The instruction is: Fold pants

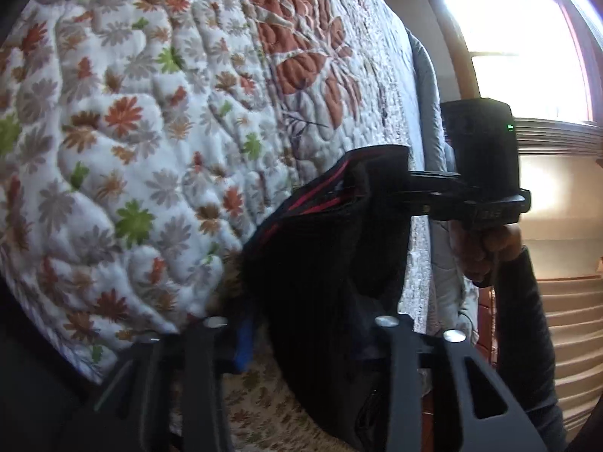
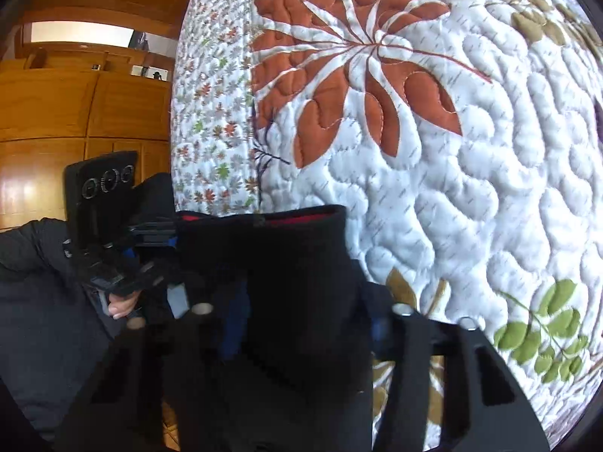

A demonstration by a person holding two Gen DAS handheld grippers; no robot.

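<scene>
I held the black knit pants with the red inner waistband (image 1: 324,248) up in the air over the bed, which was covered by a white quilted bedspread printed with orange, green and grey leaves (image 1: 124,120). My left gripper (image 1: 301,339) had its jaws pinching 1 end of the bunched fabric, with dark cloth filling the gap between them. My right gripper (image 2: 301,324) had its jaws clamped on the other end of the same band, the cloth bulging up between them. In the left view the right tool met the upper corner of the pants; in the right view the left tool met the left end of the waistband. The fabric hung between the 2 grips as a thick, gathered mass, not as a flat sheet.

I judged the main risk to be a crooked fold. The layers were bunched, so laying them down this way would trap wrinkles. Knit cloth is stretchy and slips easily, so 1 layer could slide out of a pinch if I pulled my hands apart too hard. I seemed to be close to the bed's side edge, so the hanging part could drop over the edge rather than land on the bedspread.
</scene>
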